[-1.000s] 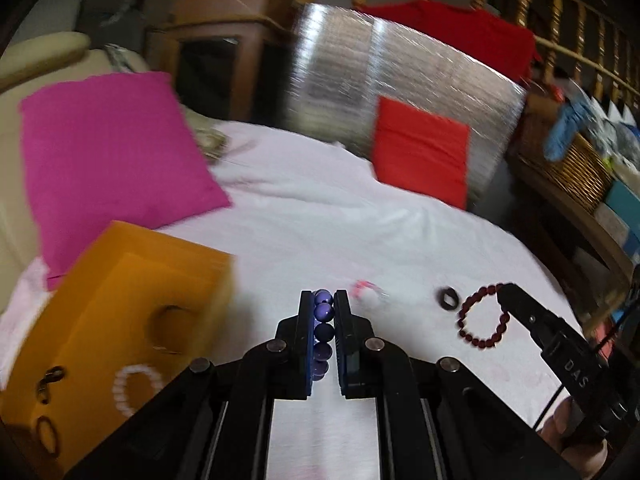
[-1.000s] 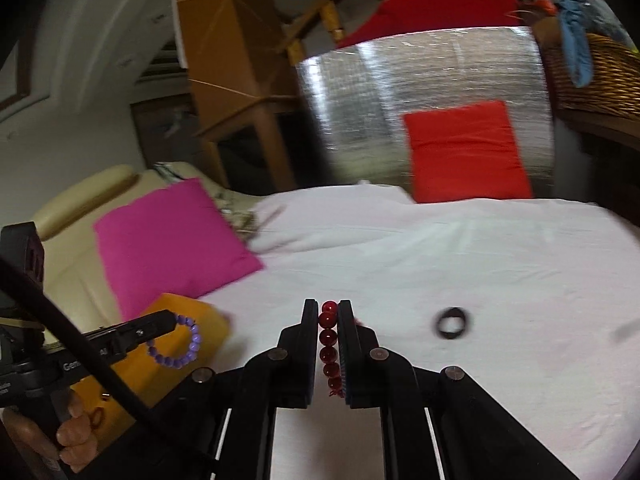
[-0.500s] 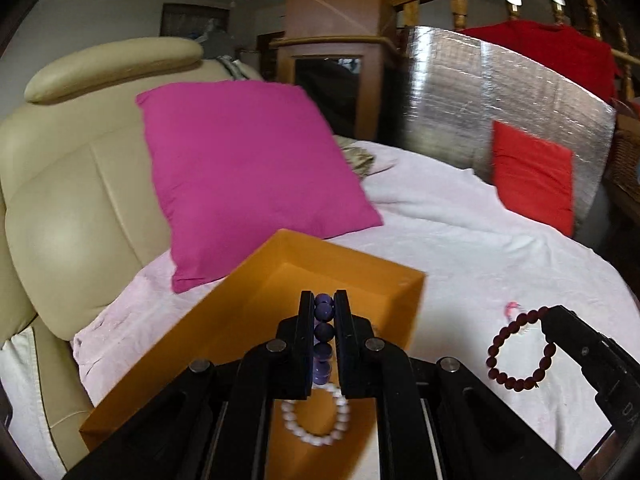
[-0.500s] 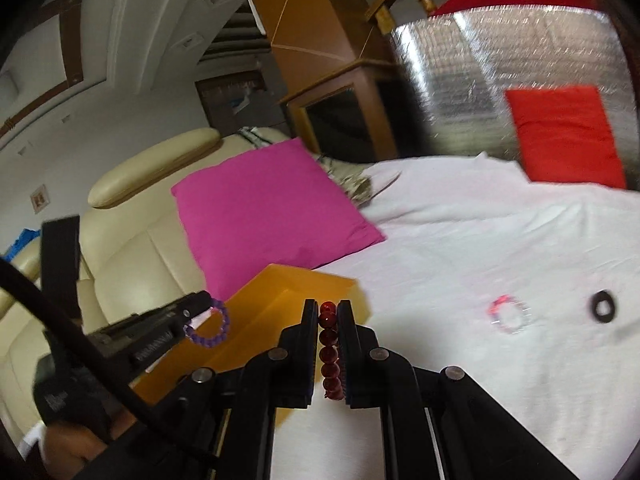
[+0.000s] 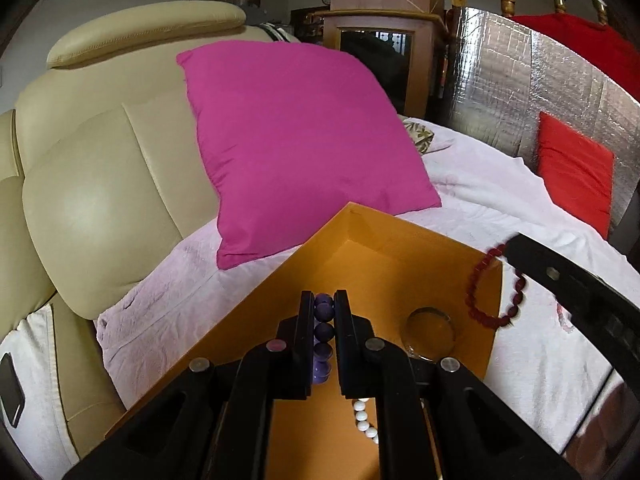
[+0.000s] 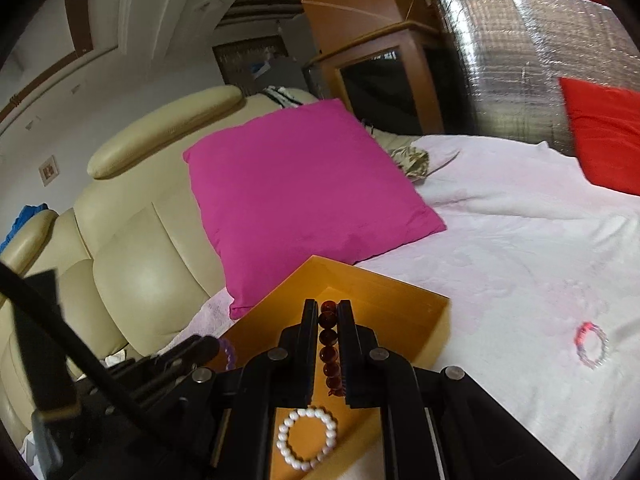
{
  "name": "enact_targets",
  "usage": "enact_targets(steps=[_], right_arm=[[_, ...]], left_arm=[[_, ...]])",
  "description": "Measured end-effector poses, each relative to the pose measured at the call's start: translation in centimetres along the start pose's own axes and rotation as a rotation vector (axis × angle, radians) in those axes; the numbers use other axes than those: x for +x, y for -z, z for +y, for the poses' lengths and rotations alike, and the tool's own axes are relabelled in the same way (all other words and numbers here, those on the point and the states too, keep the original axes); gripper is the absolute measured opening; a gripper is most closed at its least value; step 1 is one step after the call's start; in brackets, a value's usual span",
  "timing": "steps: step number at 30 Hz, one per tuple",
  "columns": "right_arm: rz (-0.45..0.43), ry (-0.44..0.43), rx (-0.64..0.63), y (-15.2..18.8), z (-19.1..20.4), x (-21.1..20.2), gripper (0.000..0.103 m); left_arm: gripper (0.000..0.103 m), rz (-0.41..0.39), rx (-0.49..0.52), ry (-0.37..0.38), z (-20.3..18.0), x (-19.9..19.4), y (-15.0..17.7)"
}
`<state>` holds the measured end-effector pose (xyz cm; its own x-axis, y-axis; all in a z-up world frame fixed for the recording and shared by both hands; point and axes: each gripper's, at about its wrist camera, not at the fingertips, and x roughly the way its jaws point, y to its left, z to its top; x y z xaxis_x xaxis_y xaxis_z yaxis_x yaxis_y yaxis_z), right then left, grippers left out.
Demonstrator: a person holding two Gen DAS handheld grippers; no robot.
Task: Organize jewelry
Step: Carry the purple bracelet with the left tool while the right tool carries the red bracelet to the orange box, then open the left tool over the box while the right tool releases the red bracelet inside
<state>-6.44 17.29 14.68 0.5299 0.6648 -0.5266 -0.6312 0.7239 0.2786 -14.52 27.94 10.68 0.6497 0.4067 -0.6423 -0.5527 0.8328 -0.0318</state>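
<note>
Both tools now over the orange box, no longer out above the open bed a second ago. Left tool (image 5: 323, 312) clamped tight on the purple bracelet (image 5: 323, 332), beads pinched in a row between its fingers, hanging above the box (image 5: 384, 264) interior. Earlier just short of the box's edge; now well inside its outline. Right tool (image 6: 329, 316) clamped on the red bracelet (image 6: 329, 344), beads lined up between the fingers, poised over the box's near corner. Seen from the left wrist, the red loop (image 5: 486, 292) dangling at the box's right wall, half over the rim. A second back, that same loop far out over the sheet beside a black ring; ring gone from view now.

Inside the box: white bracelet (image 6: 307, 438) lying flat on the floor, plus a clear bangle (image 5: 429, 330) near the right wall. Pink bracelet (image 6: 591, 345) left out on the sheet, well apart from the box.

Surface: a bed under a pale pink-white sheet (image 6: 520, 240), rumpled. Magenta pillow (image 5: 296, 136) propped against a cream leather headboard (image 5: 104, 184), its lower corner just behind the box. Red cushion (image 5: 574, 176) leaning on a silver foil panel (image 5: 504, 80) at the far side. Wooden cabinet (image 5: 380, 52) with a dark glass front behind the bed, wooden railing above, red cloth draped over it. Dark phone (image 5: 10, 390) at the far left edge, on white cloth.
</note>
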Motion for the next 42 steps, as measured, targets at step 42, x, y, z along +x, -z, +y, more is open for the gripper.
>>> enact_targets(steps=[42], right_arm=[[0.217, 0.074, 0.084, -1.7, -0.3, 8.9, 0.012]], left_arm=[[0.033, 0.094, -0.021, -0.061, 1.8, 2.8, 0.1]])
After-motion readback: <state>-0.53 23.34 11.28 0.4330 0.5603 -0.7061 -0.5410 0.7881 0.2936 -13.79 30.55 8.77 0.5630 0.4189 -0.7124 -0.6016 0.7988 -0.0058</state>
